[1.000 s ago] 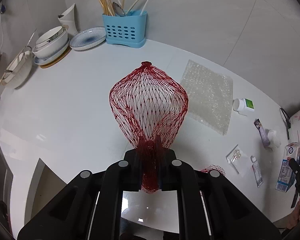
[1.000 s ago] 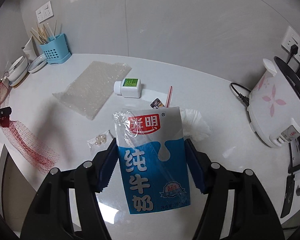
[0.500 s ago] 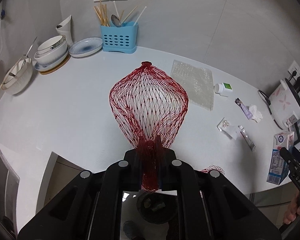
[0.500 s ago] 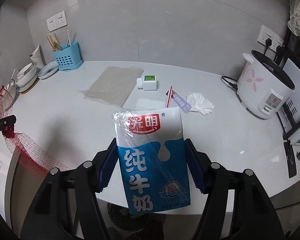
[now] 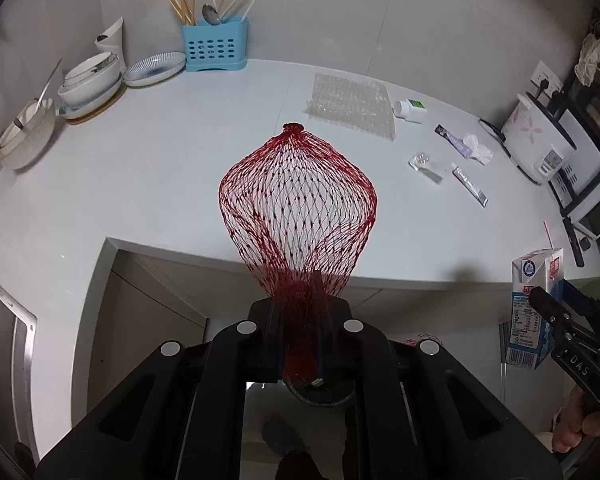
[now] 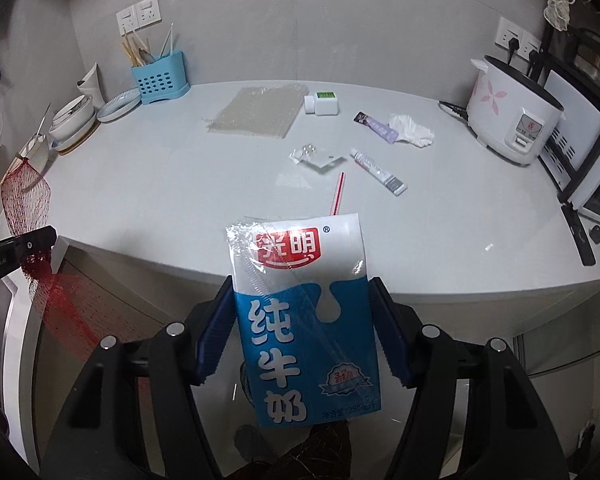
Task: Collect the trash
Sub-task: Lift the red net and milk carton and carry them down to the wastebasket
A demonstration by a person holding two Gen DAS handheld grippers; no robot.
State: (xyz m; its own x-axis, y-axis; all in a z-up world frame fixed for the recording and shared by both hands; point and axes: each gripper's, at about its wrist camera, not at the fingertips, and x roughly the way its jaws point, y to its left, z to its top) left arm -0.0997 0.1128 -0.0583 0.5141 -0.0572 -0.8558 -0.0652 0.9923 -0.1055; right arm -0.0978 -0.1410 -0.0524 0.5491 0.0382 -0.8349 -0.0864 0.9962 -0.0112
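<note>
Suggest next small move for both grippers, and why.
Probably lower both toward the dark bin on the floor, then release. The left gripper is clamped on the red mesh bag, the right gripper on the milk carton, and both are already held off the counter edge, with the bin partly visible below them.

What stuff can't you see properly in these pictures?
- Bin, left wrist view: mostly hidden behind the left gripper and red net bag.
- Milk carton, right wrist view: whether it's empty can't be told.
- Small clear packet: contents too small to make out.
</note>
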